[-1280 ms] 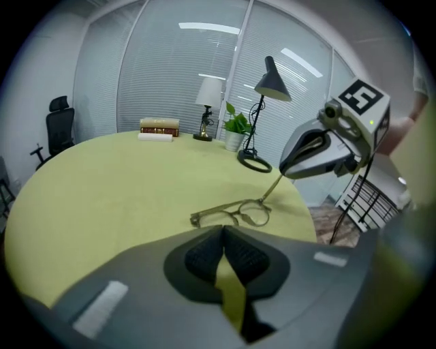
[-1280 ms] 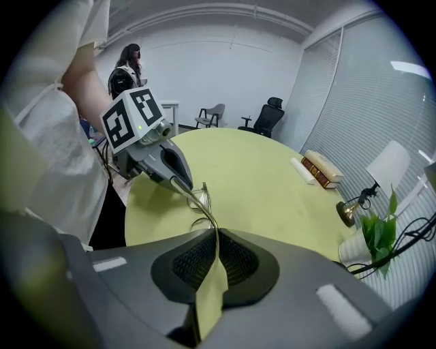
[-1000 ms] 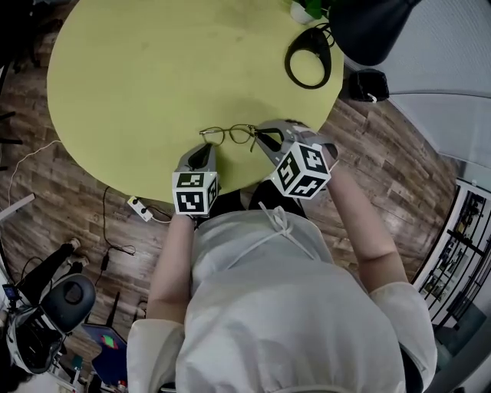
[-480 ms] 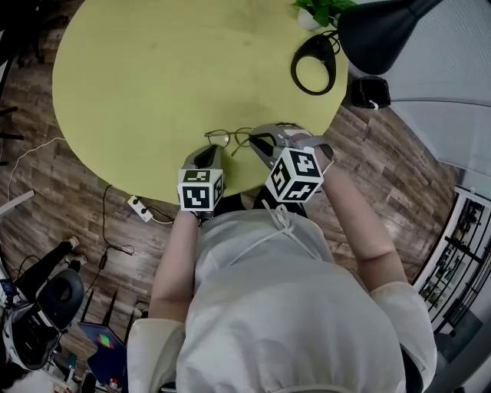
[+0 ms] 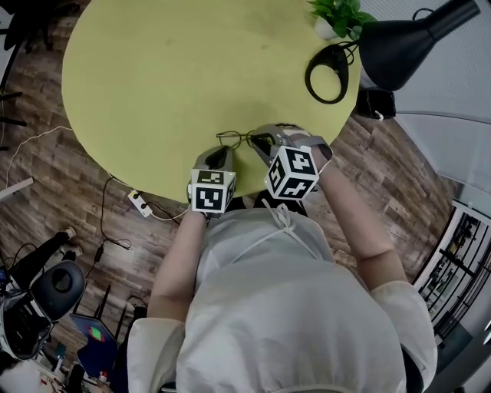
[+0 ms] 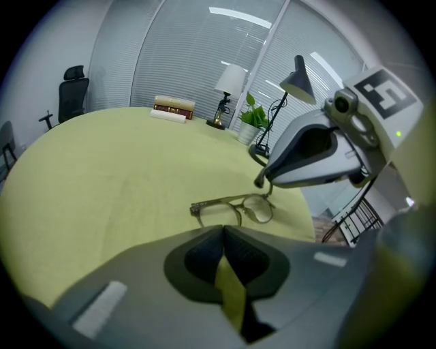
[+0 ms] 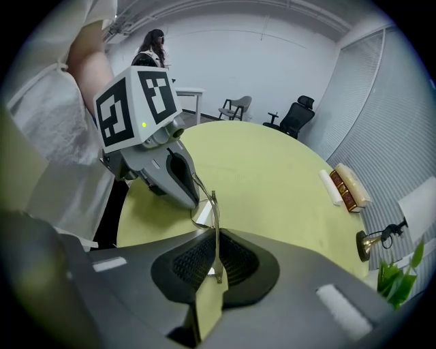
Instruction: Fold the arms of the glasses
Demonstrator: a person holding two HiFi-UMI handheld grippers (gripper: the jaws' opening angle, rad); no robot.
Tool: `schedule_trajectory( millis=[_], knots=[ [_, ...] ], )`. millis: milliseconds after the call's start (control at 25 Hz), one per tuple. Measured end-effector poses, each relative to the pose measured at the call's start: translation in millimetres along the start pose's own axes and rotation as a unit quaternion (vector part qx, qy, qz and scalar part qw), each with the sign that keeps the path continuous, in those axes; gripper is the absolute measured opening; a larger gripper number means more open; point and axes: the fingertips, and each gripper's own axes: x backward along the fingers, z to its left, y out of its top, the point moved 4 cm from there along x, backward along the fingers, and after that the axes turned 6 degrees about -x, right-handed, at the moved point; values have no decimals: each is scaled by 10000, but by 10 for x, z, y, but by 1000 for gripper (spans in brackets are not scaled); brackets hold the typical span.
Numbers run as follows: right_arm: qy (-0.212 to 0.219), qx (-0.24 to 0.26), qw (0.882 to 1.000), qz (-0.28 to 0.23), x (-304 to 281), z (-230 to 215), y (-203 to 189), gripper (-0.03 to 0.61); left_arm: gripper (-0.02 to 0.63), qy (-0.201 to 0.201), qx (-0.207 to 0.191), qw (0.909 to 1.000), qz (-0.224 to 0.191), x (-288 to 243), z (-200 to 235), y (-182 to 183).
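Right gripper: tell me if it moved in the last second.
Yes: gripping the glasses, the right gripper has shifted left, away from the ring-shaped lamp base.

Yellow-green round table (image 5: 153, 77) carries glasses (image 5: 238, 139), lamp base (image 5: 310, 73), potted plant (image 5: 341, 15).

The desk (image 5: 169, 84) is seen steeply from overhead in the head view. Both gripper views are taken low and close; the glasses (image 6: 253, 208) are shared by all.
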Motion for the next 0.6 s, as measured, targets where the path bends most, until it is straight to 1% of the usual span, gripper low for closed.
schedule_trajectory(
  millis=[280, 600],
  knots=[
    [170, 43, 9998, 101, -153, 8, 44, 15, 6, -70, 66, 9999, 30, 7, 13, -10],
    [341, -177, 9992, 111, -303, 34, 27, 15, 6, -98, 107, 9999, 50, -13, 8, -29]
  ],
)
